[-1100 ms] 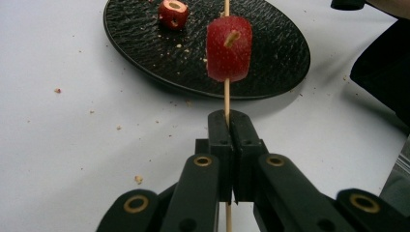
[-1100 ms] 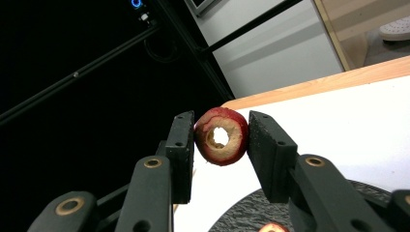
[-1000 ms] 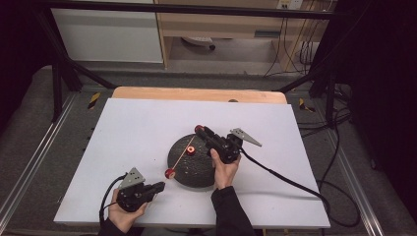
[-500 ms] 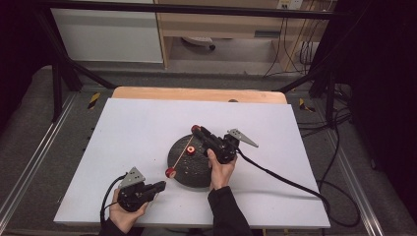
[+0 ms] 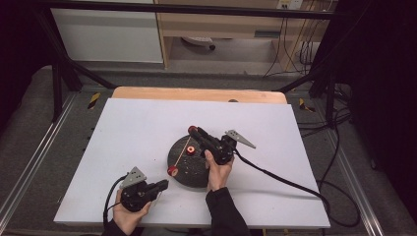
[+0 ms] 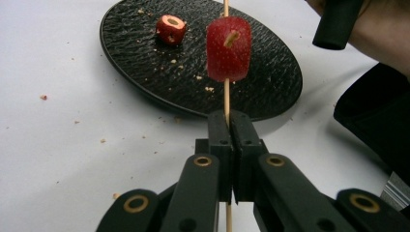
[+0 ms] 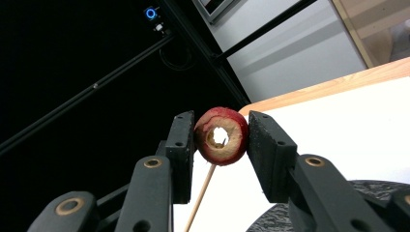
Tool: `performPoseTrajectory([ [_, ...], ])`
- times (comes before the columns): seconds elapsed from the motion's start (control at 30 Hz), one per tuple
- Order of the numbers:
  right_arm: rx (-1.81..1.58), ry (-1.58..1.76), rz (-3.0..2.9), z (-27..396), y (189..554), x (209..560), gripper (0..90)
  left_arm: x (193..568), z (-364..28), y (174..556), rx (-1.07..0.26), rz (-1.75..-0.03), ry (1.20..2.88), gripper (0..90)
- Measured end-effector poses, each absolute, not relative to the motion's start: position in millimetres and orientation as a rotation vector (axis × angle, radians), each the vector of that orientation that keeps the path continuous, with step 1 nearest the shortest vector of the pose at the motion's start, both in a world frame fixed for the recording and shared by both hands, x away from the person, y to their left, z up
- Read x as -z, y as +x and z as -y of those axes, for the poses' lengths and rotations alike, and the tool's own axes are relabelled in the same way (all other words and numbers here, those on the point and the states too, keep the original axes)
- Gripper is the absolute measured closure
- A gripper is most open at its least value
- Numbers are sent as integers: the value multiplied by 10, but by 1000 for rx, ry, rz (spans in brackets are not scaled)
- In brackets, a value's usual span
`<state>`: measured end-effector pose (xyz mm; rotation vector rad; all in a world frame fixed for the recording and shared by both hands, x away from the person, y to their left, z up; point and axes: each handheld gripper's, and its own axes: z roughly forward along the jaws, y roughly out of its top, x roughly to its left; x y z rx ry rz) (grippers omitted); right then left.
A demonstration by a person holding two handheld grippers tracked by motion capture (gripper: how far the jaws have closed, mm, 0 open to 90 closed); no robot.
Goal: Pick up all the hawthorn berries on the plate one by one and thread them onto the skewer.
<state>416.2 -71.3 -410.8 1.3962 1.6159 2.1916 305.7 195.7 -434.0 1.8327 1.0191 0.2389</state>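
My left gripper (image 6: 227, 118) is shut on the lower end of a thin wooden skewer (image 6: 226, 94). One red fruit piece (image 6: 228, 48) is threaded on the skewer just above the jaws. In the high view this gripper (image 5: 164, 184) sits near the table's front edge, and the skewer (image 5: 183, 153) slants up over the black plate (image 5: 196, 172). My right gripper (image 7: 221, 137) is shut on a cored red fruit piece (image 7: 221, 135), with the skewer (image 7: 200, 198) just below it. That gripper (image 5: 193, 130) is at the plate's far rim. Another red piece (image 5: 190, 150) lies on the plate.
The plate (image 6: 145, 72) is strewn with crumbs, and a few more crumbs lie on the white tabletop (image 5: 128, 132). A black cable (image 5: 285, 182) trails from the right gripper to the table's right edge. A wooden strip (image 5: 196, 93) runs along the far edge.
The right gripper has shifted slightly left with its fruit piece, toward the skewer's upper end. The left gripper and skewer have stayed put.
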Motion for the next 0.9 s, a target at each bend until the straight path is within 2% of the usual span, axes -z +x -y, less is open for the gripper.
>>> performPoseTrajectory([
  [0.9,-2221,1420,-1553,698,4146,4138,641,4307,-1696,3022,-296,-1086,1774,886],
])
